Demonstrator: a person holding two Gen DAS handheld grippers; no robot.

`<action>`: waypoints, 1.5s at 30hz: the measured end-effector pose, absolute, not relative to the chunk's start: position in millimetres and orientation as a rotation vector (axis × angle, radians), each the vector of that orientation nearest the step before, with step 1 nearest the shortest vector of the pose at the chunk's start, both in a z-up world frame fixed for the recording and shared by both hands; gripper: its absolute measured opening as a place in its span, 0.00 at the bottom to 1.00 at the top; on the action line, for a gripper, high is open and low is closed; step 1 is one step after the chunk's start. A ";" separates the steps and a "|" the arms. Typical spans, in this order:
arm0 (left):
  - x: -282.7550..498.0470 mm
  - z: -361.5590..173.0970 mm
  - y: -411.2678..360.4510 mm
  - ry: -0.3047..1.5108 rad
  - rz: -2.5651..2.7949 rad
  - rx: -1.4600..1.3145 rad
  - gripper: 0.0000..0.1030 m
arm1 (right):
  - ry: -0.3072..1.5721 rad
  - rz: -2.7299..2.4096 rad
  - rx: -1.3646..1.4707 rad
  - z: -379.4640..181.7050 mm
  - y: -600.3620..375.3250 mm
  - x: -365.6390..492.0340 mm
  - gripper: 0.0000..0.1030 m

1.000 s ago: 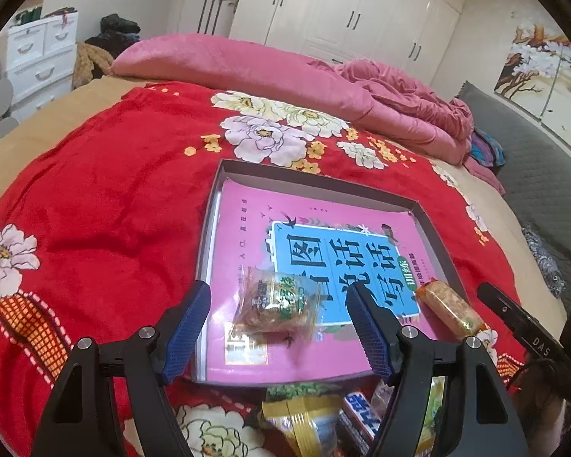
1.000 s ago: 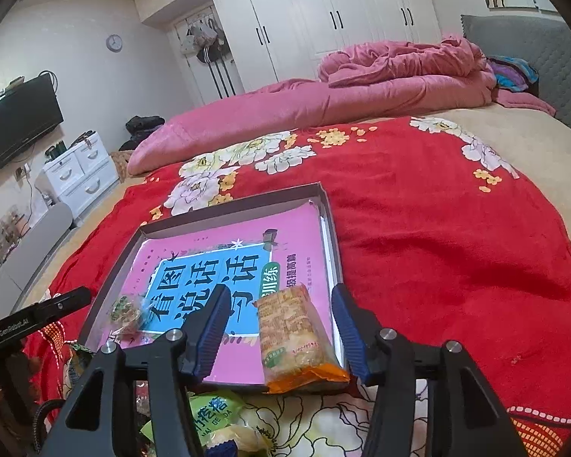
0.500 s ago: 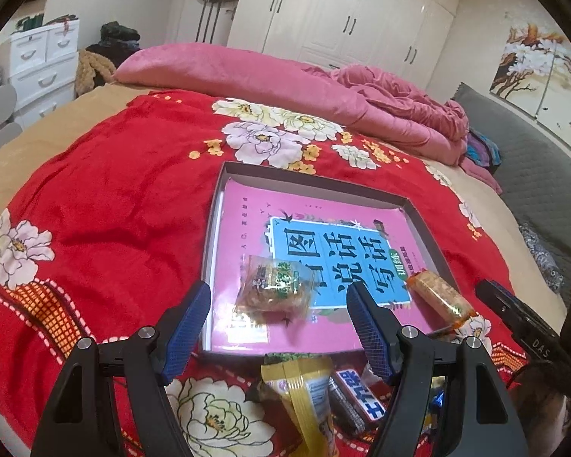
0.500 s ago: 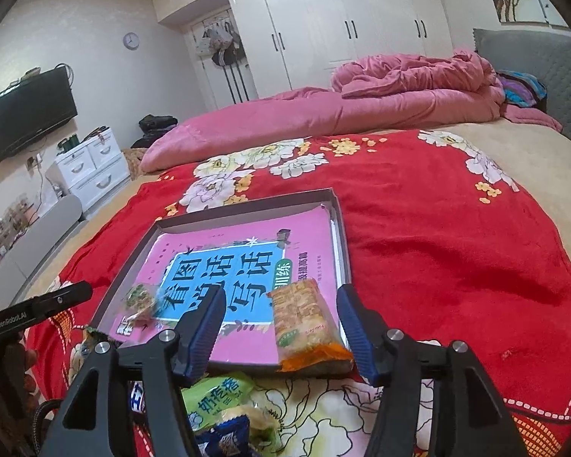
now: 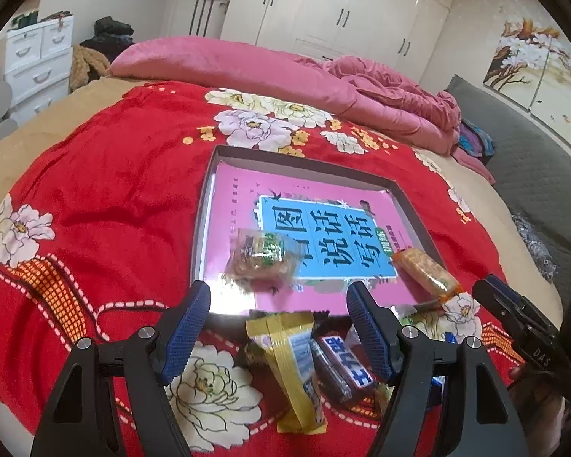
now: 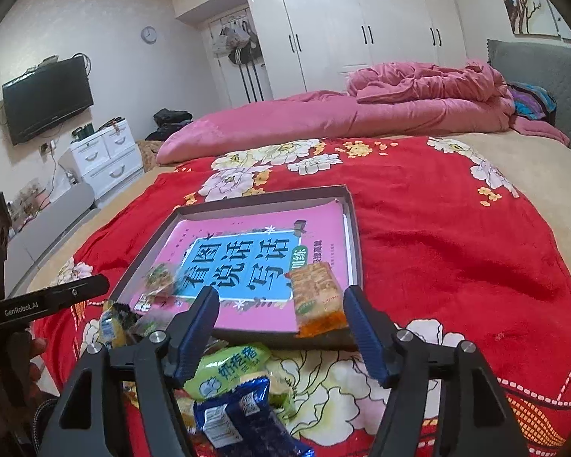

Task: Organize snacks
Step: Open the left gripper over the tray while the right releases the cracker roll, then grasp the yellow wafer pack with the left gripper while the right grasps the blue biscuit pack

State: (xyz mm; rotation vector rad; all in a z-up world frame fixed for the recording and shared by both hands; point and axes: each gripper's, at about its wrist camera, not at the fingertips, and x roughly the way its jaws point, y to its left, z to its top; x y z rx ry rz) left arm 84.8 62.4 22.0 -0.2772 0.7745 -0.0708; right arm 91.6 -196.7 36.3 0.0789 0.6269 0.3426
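Lying ahead of both claws are two snack packets [image 5: 260, 257] in one tray [image 5: 304, 163]; a loose pile [image 5: 323, 358] is lying beneath them on the bed. The left claw [image 5: 279, 333] is hanging released, empty and angled downward, while the right claw [image 6: 281, 329], its jaws just having been opening, is gripping nothing.

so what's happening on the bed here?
A person is sorting snacks into a shallow box on the red bedspread, a gripper in each hand. Two packets already lie on the pink book inside: a clear cookie packet and an orange cracker pack. The left gripper and right gripper are both open and empty, the right's jaws having just been opening, over the loose pile of snacks in front of the box.
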 end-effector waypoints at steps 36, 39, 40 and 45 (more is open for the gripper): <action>59.5 -17.0 31.1 0.963 -0.103 -0.285 0.78 | 0.731 0.383 -0.042 17.3 -190.8 50.2 0.72; 60.3 -20.5 31.4 0.972 -0.098 -0.297 0.78 | 0.759 0.375 -0.083 11.3 -186.2 47.8 0.72; 60.5 -21.3 32.1 0.974 -0.097 -0.303 0.78 | 0.767 0.375 -0.098 9.3 -184.4 47.2 0.72; 62.1 -24.7 39.9 0.984 -0.082 -0.345 0.77 | 0.792 0.391 -0.144 2.6 -178.5 44.5 0.72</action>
